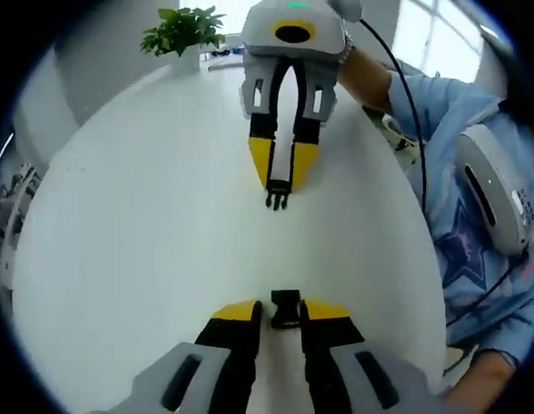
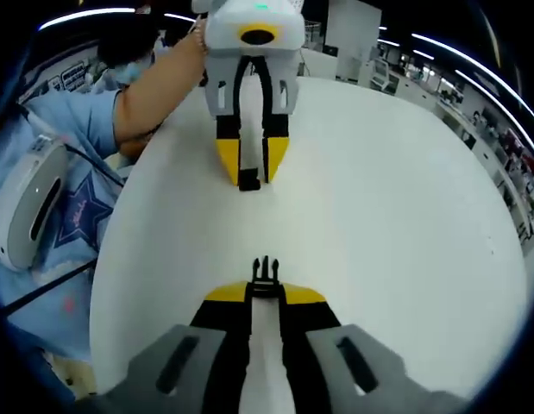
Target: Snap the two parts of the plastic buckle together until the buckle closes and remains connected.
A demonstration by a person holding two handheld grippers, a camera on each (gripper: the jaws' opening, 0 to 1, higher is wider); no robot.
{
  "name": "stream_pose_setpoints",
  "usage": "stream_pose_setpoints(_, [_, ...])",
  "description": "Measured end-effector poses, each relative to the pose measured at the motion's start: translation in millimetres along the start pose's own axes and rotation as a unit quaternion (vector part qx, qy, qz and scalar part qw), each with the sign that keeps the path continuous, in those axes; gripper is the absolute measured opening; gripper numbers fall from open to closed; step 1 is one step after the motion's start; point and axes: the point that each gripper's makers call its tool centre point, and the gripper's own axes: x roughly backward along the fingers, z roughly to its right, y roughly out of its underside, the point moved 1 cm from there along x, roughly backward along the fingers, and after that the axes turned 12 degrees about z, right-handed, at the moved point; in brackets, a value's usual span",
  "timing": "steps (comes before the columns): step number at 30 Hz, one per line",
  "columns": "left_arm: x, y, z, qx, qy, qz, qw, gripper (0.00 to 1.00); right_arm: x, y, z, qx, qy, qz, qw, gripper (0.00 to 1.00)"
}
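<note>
Two black halves of a plastic buckle are held apart above the white table (image 1: pixel 146 224). My left gripper (image 1: pixel 282 309) is shut on the socket half (image 1: pixel 285 309), which sticks up between its yellow tips. Facing it from the far side, my right gripper (image 1: pixel 282 183) is shut on the pronged half (image 1: pixel 278 200), prongs pointing toward the socket. In the right gripper view, the pronged half (image 2: pixel 264 274) juts from my right gripper (image 2: pixel 264 293), and the left gripper (image 2: pixel 251 177) hangs opposite with the socket half (image 2: pixel 248 182) at its tips. A clear gap separates the halves.
A potted green plant (image 1: pixel 184 33) stands at the table's far edge. A person in a light blue shirt (image 1: pixel 474 233) sits along the table's side, an arm (image 2: pixel 154 90) reaching to the gripper. Desks and ceiling lights (image 2: pixel 456 65) lie beyond the table.
</note>
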Motion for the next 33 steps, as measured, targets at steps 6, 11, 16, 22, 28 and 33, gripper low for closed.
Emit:
stream_pose_setpoints(6, [4.3,7.7,-2.5,0.001,-0.026,0.033,0.9991,0.25,0.9,0.4,0.0,-0.002,0.006,0.001,1.0000,0.11])
stream_pose_setpoints(11, [7.1,9.9,-3.2,0.008,-0.040,0.074,0.9964,0.25,2.0,1.0,0.6,-0.005,0.010,0.008,0.9999,0.11])
stream_pose_setpoints(16, [5.4,8.3,-3.9,0.009,-0.045,0.107,0.9932,0.24,2.1,1.1,0.8,-0.004,0.009,0.008,0.9999,0.11])
stream_pose_setpoints(22, [-0.3,5.2,-0.6,0.004,-0.037,0.138,0.9898,0.19,-3.0,-2.6,-0.4,0.000,0.000,0.012,0.9999,0.11])
stream_pose_setpoints(28, [-2.5,3.8,3.5,0.000,-0.032,0.145,0.9889,0.16,-8.4,-7.5,-1.8,0.006,-0.010,0.014,0.9998,0.11])
stream_pose_setpoints(33, [-2.6,4.0,6.3,-0.002,-0.031,0.145,0.9890,0.13,-10.9,-9.8,-2.1,0.011,-0.016,0.015,0.9997,0.11])
